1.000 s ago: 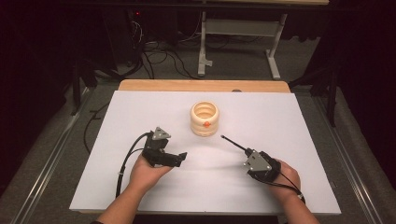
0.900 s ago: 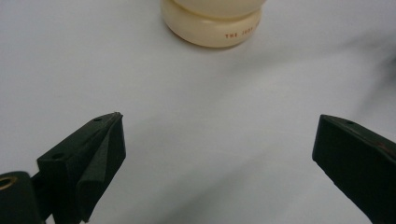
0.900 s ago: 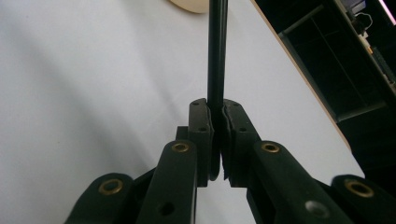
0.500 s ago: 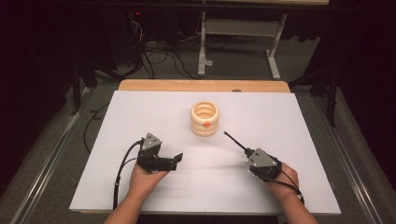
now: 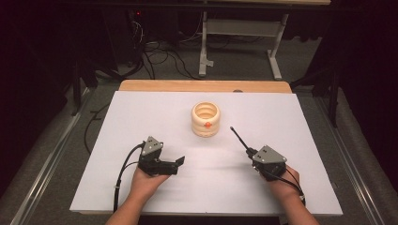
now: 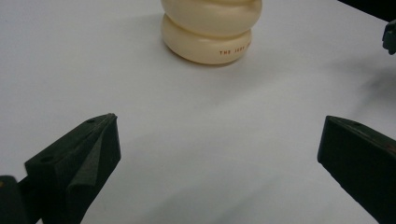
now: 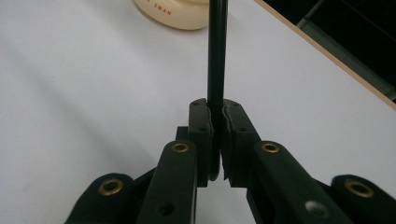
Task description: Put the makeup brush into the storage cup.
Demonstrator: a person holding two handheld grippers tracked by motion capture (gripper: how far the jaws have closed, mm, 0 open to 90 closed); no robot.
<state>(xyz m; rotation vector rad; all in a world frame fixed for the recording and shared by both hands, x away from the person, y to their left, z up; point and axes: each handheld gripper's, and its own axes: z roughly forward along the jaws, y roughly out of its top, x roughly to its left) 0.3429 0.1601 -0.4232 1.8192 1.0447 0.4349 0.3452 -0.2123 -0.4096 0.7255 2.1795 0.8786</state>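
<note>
At the middle of the white table, a little toward the far edge, stands a cream ringed pot, upright, its mouth open to the top, an orange dot on its near side in the high view. Small reddish print runs round its lowest ring: the left gripper view gives "THE JEDY" before the curve cuts it off; the right gripper view gives "SWAN", with a part-letter before it that I cannot read. Near right of the pot, the right gripper lies low over the table in the person's right hand, jaws pinched tight on a thin black rod. The rod runs from the jaws up and leftward, toward the pot, its tip near the pot's right side but apart from it. In the right gripper view the rod stands straight up between the two pads, its lower end seated deep between them, and its top crosses in front of the pot's base. Near left, the left gripper sits in the left hand, pointing right across the table, its cable trailing back toward the near edge. Its jaws stand wide, nothing between them: the left gripper view shows bare table between the two black fingers, with the pot well ahead of them. Pot and left gripper are well apart. A wooden strip shows along the table's far edge.
</note>
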